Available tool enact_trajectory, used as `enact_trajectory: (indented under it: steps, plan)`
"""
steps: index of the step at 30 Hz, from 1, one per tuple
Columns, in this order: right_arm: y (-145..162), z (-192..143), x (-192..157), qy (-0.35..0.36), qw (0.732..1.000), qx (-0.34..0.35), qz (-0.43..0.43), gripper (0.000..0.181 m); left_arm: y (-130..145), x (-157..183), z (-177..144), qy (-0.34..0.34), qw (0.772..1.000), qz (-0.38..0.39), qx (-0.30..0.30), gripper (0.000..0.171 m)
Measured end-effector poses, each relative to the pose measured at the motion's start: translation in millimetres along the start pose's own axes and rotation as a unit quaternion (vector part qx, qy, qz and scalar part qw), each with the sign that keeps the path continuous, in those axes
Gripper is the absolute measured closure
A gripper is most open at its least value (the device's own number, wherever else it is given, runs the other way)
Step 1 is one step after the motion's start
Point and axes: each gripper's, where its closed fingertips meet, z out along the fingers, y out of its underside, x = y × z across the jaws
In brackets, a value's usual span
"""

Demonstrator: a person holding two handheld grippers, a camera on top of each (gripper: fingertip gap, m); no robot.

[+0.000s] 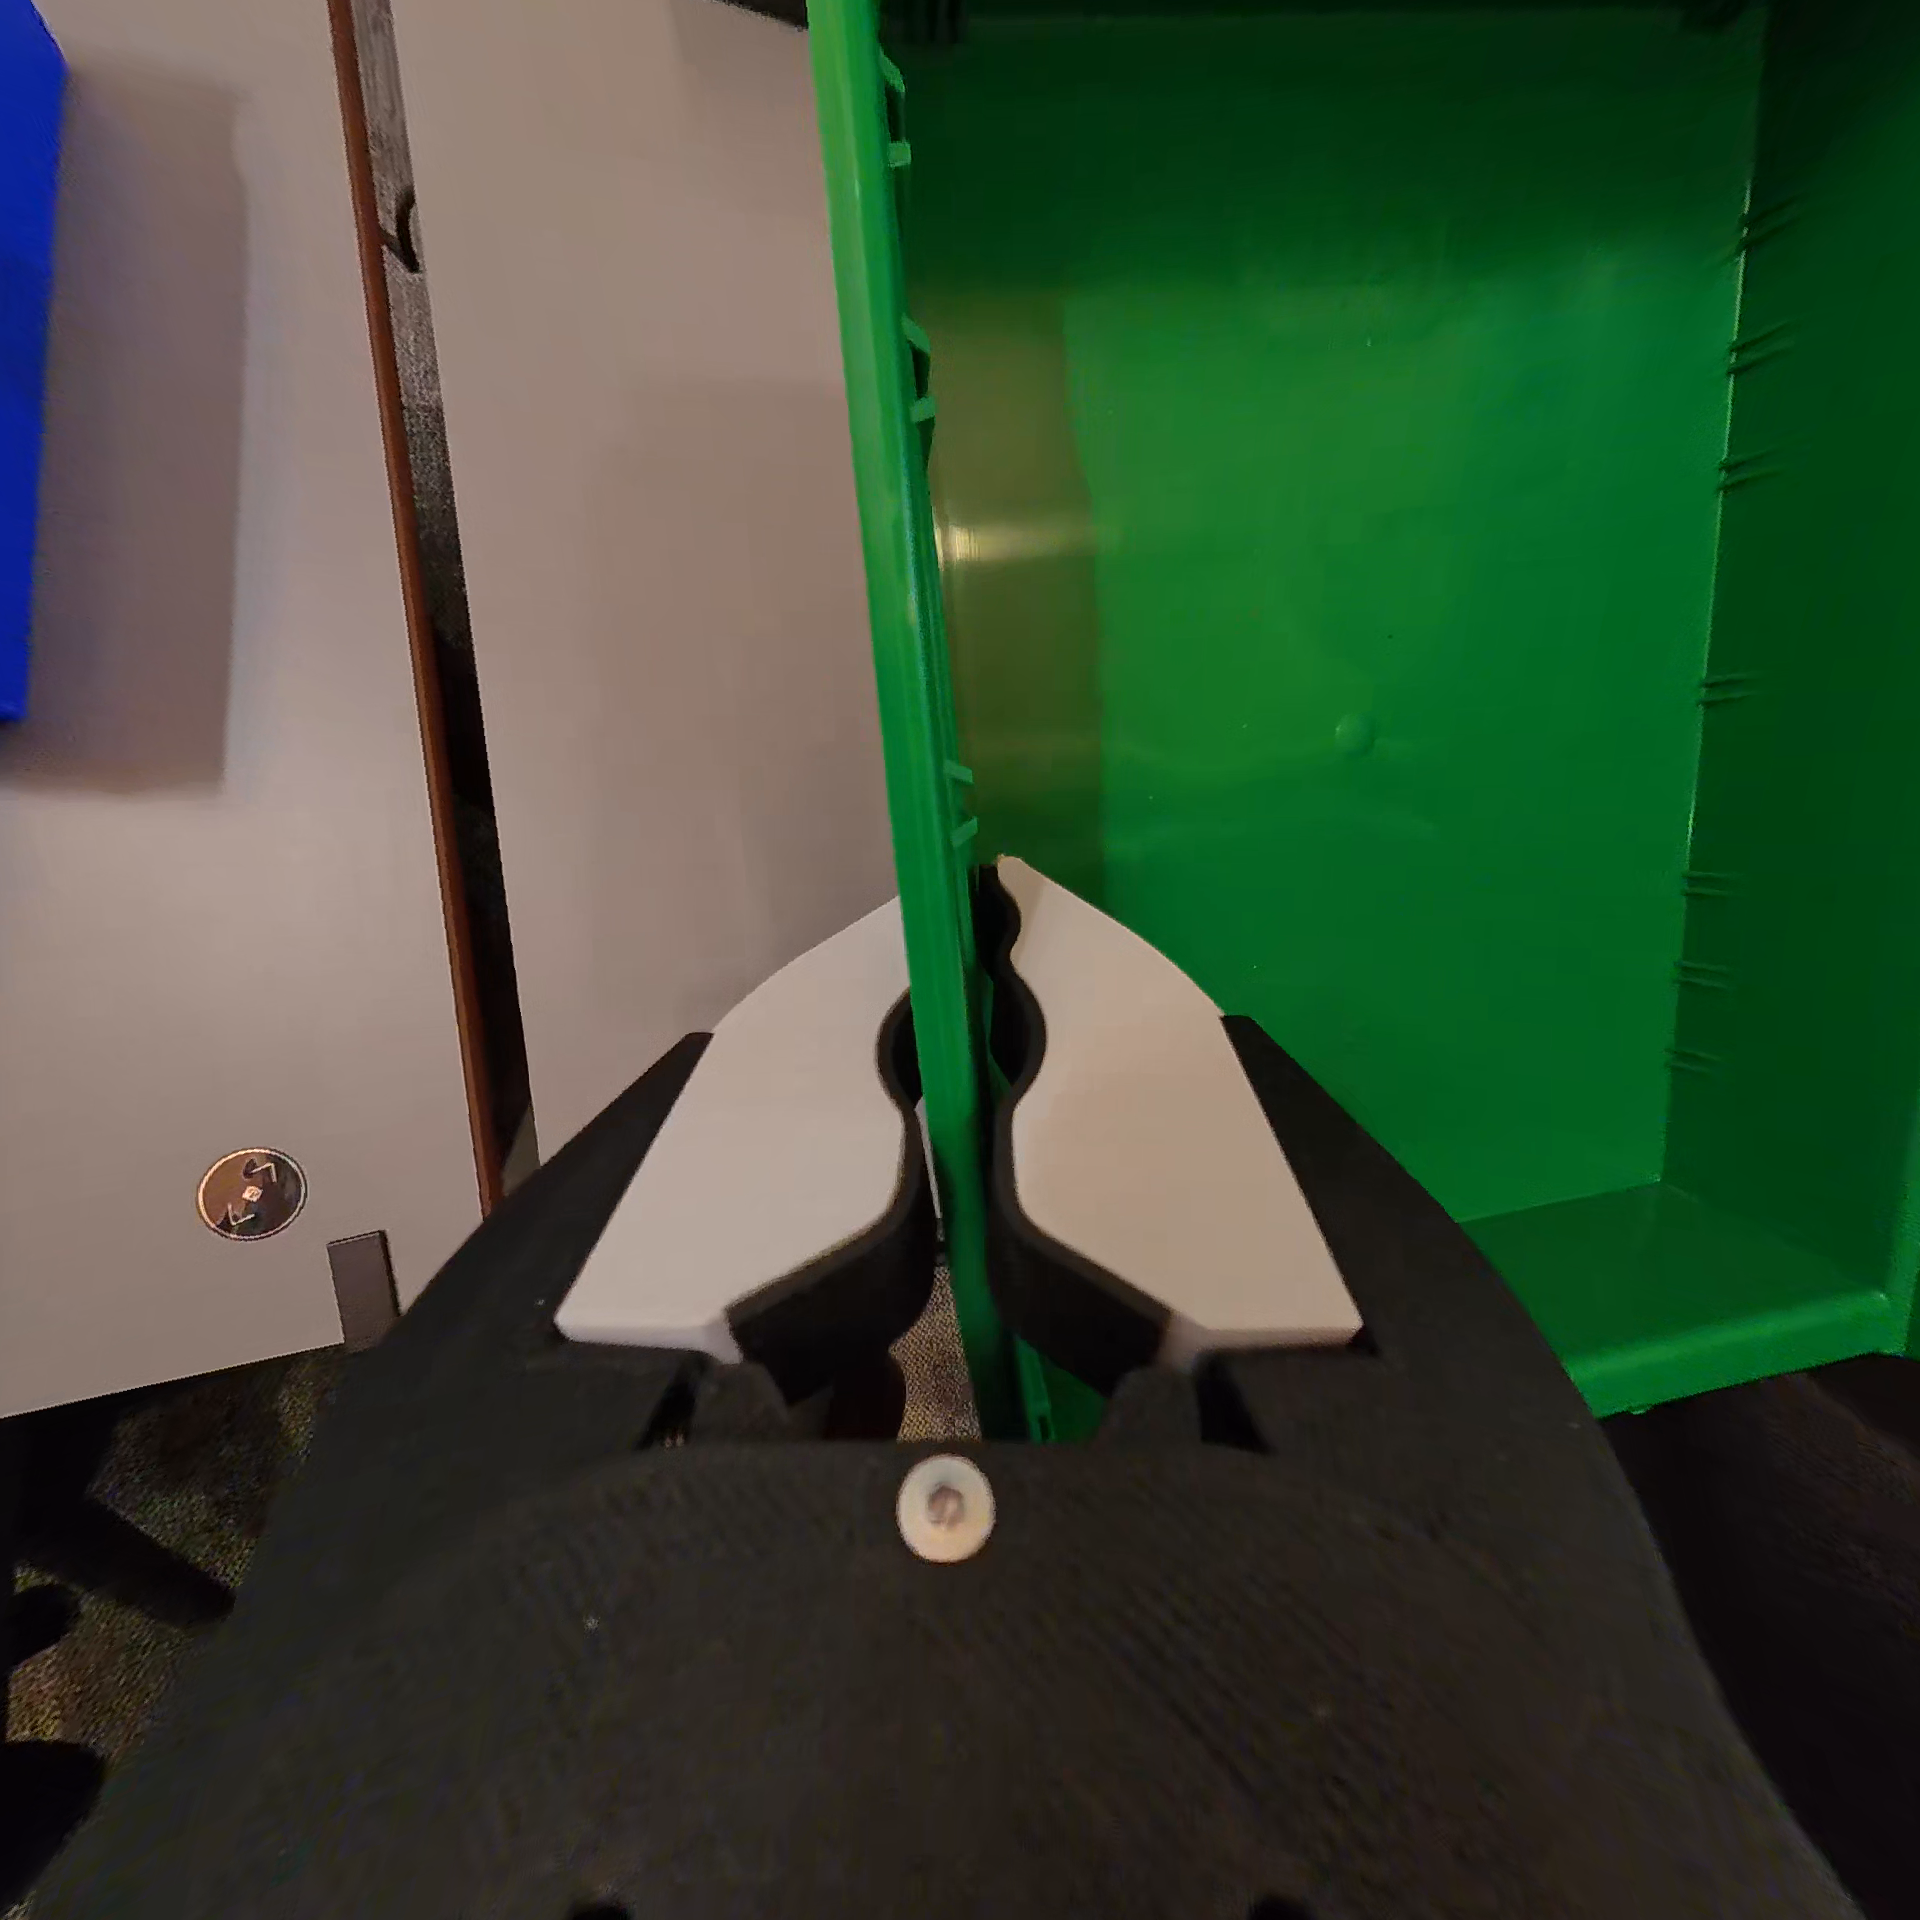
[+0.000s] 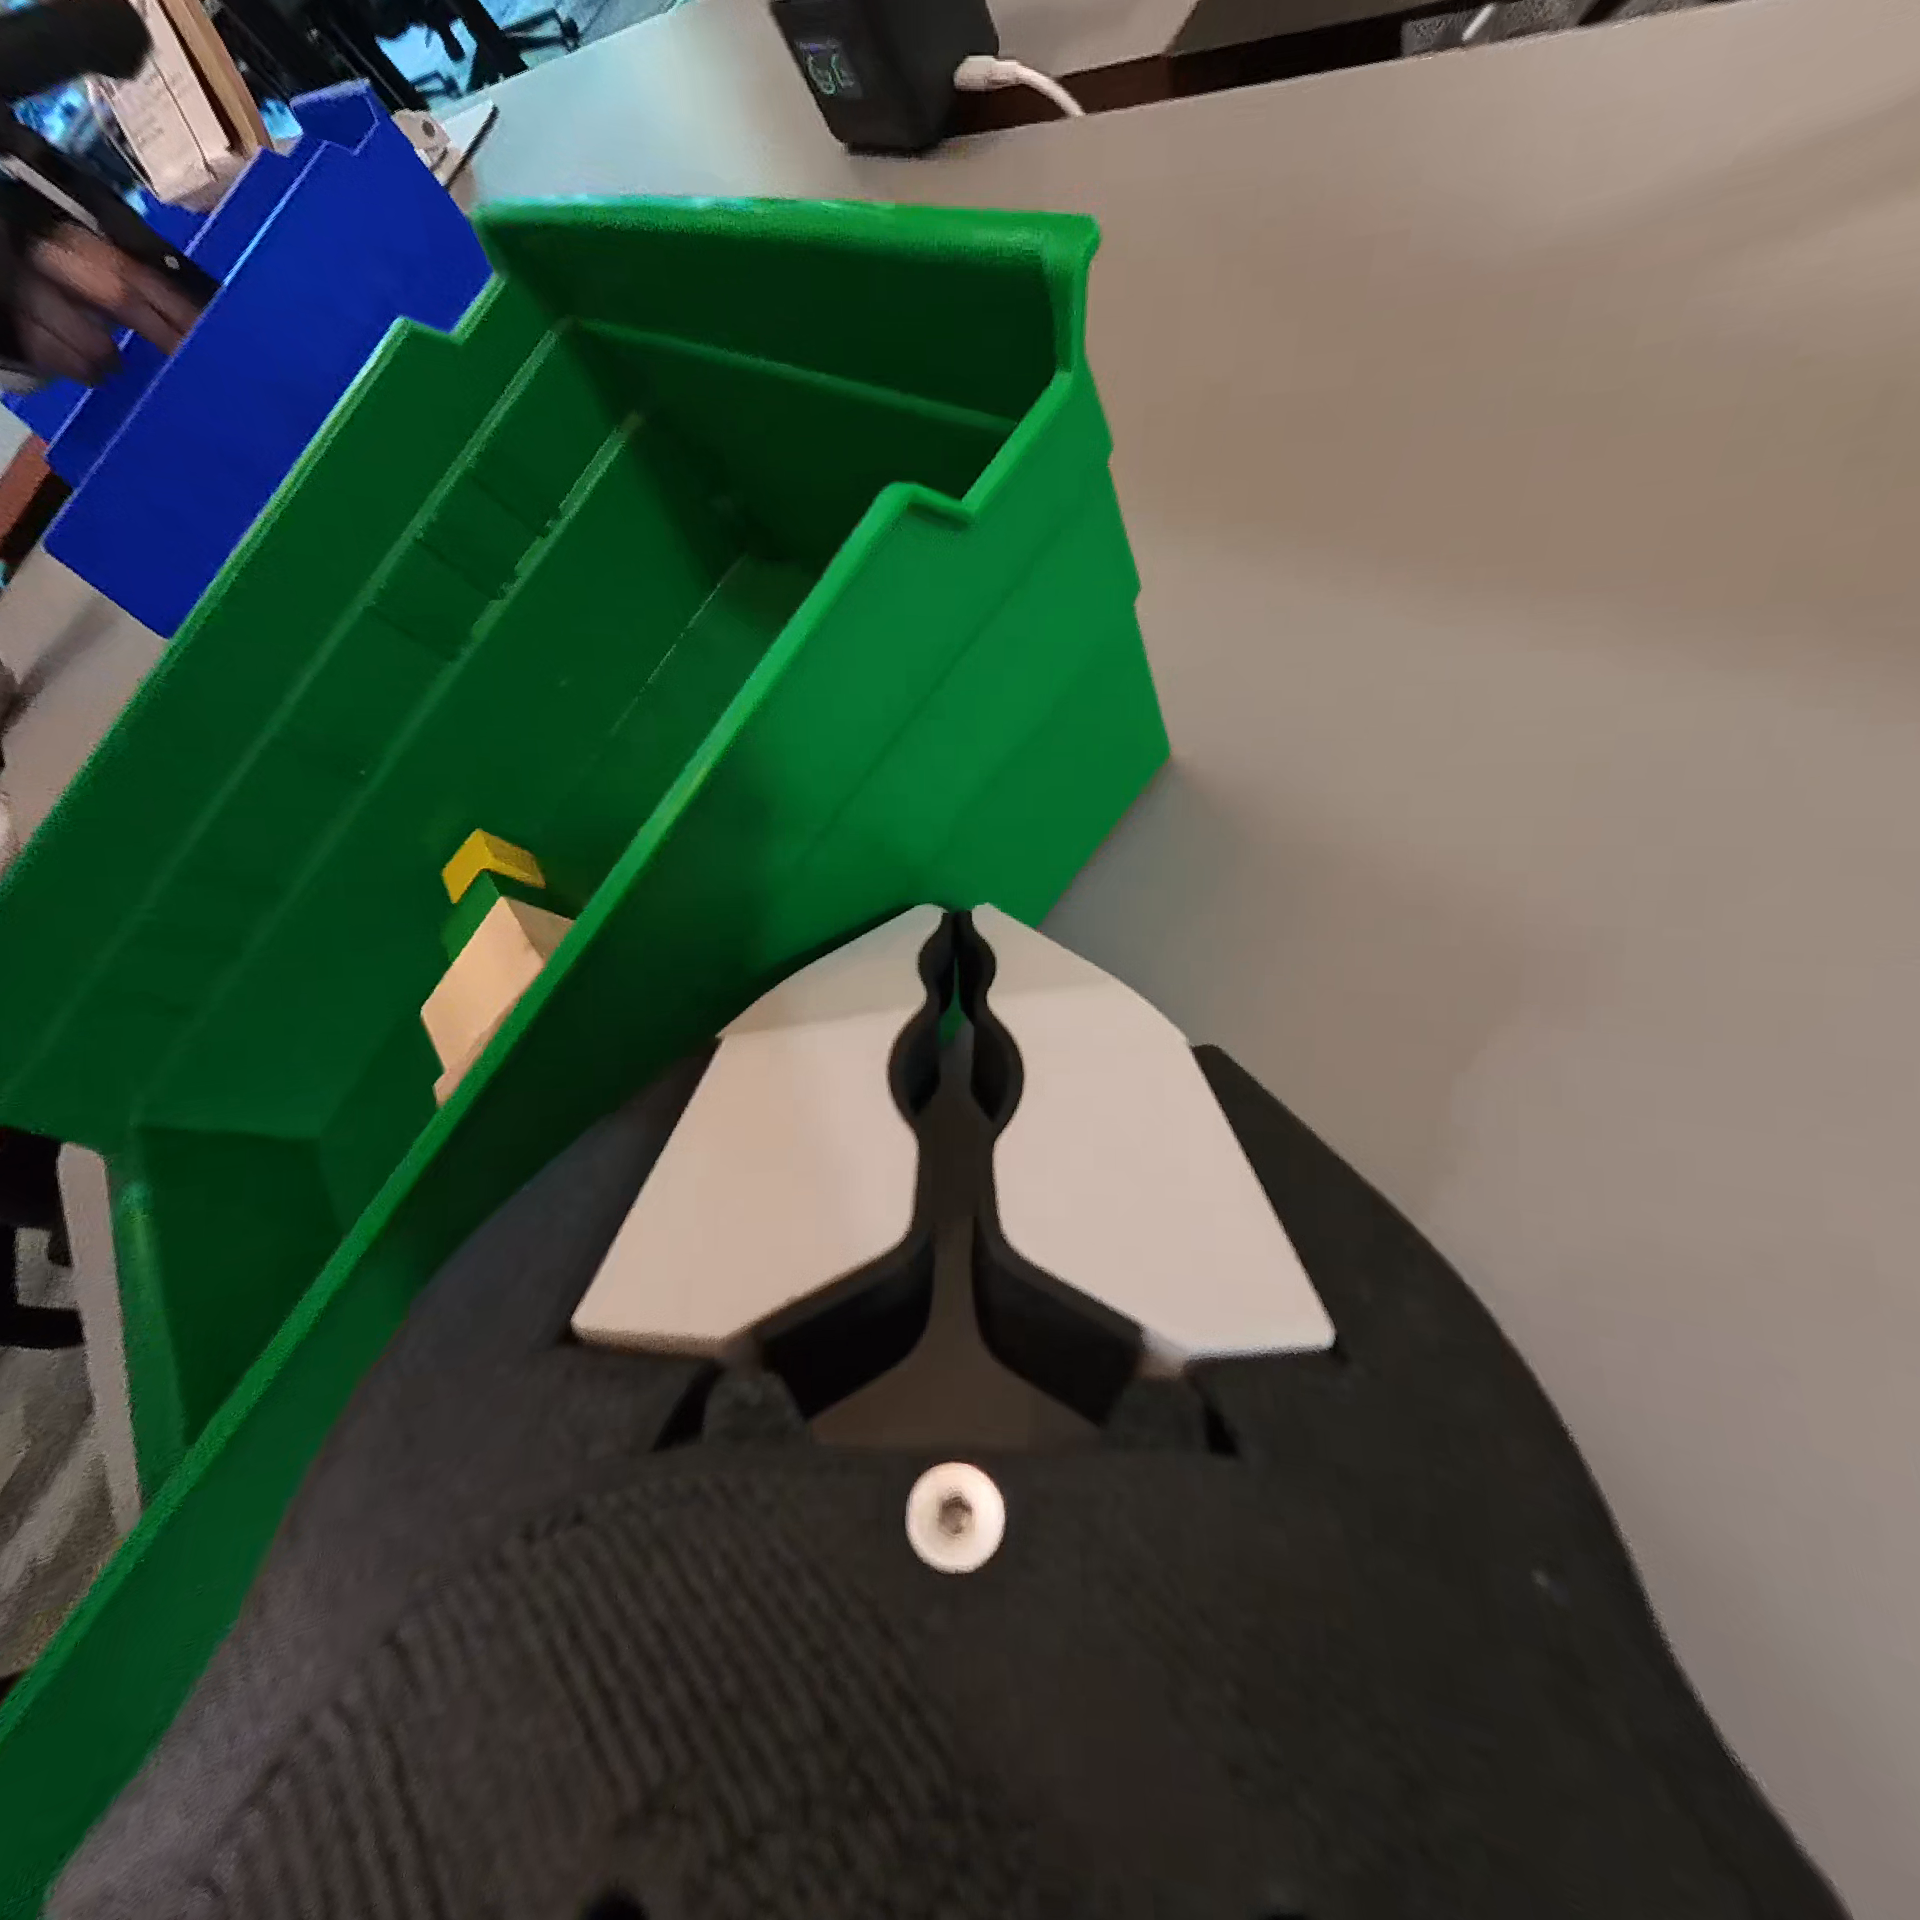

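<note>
My left gripper [image 1: 951, 883] is shut on the left side wall [image 1: 883, 520] of a green plastic bin [image 1: 1351, 623], one finger outside and one inside. The part of the bin's floor seen in this view is bare. In the right wrist view the green bin [image 2: 935, 675] lies slanted on the grey table [image 2: 1507, 623], with a yellow block [image 2: 494, 862], a small green block [image 2: 468, 920] and a pale wooden block [image 2: 488, 987] near its right wall. My right gripper [image 2: 956, 920] is shut and empty, just outside that wall.
A blue bin [image 2: 239, 416] stands beyond the green one and shows at the left edge of the left wrist view [image 1: 21, 364]. A black device [image 2: 883, 62] with a white cable sits at the table's far side. A dark gap [image 1: 436, 727] splits two tabletops; a round disc [image 1: 250, 1193] lies near the table edge.
</note>
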Motion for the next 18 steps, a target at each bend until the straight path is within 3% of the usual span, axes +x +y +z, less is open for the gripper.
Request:
enact_trajectory:
  steps: [7, 11, 14, 18]
  plan:
    - [-15.7, 24.5, -26.7, -0.021, 1.000, 0.006, -0.015, 0.180, 6.1, -0.9, 6.4, 0.011, 1.000, -0.004, -0.001, 0.162]
    - [-14.6, 22.2, -33.4, -0.030, 0.999, 0.002, -0.033, 0.180, 6.3, 3.6, 10.6, 0.020, 1.000, -0.003, 0.002, 0.162]
    - [-18.9, -0.3, -27.4, -0.041, 0.999, 0.018, -0.023, 0.180, 2.3, 23.8, 17.2, 0.054, 0.999, 0.000, 0.006, 0.163]
    - [-19.7, -57.8, 6.3, -0.030, 0.998, 0.043, -0.018, 0.181, -7.1, 84.7, 36.2, 0.134, 0.991, 0.020, 0.006, 0.163]
